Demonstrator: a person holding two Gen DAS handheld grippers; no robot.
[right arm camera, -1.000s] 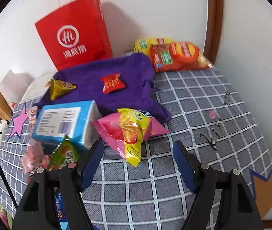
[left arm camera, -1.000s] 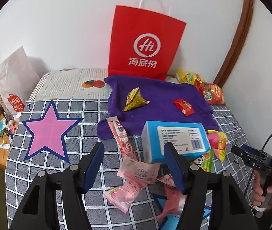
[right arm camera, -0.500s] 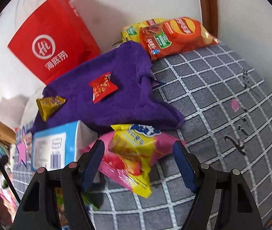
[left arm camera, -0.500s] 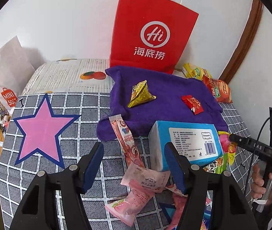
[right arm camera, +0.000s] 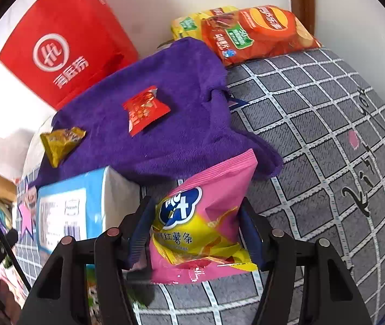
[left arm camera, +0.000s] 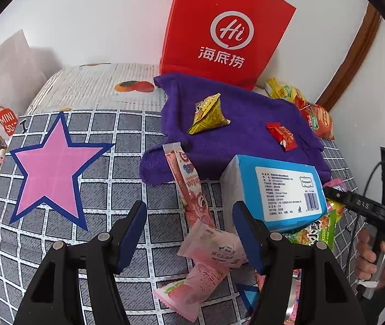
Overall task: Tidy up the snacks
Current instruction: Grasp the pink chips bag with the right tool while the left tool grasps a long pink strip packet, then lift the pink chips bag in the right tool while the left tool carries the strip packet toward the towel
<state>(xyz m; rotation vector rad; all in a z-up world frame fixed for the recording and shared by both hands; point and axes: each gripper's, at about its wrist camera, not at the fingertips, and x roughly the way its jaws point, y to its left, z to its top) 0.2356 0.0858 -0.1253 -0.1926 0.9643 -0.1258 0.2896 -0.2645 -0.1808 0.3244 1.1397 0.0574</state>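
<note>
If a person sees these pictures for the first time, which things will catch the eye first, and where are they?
Probably the tall red paper bag with a white logo, standing against the white wall behind the purple fleece cloth. Next, the big pink star with a blue outline printed on the grey checked cover at the left. Close up, the pink and yellow snack bag sits between the closing fingers of the right claw.

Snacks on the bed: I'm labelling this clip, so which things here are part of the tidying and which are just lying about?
Part of the job:
pink snack bag, between the closing jaws of the right gripper
red candy
yellow packet
chip bags
pink wrappers
purple towel

Just lying about:
red paper bag
blue tissue pack
white shopping bag
</note>
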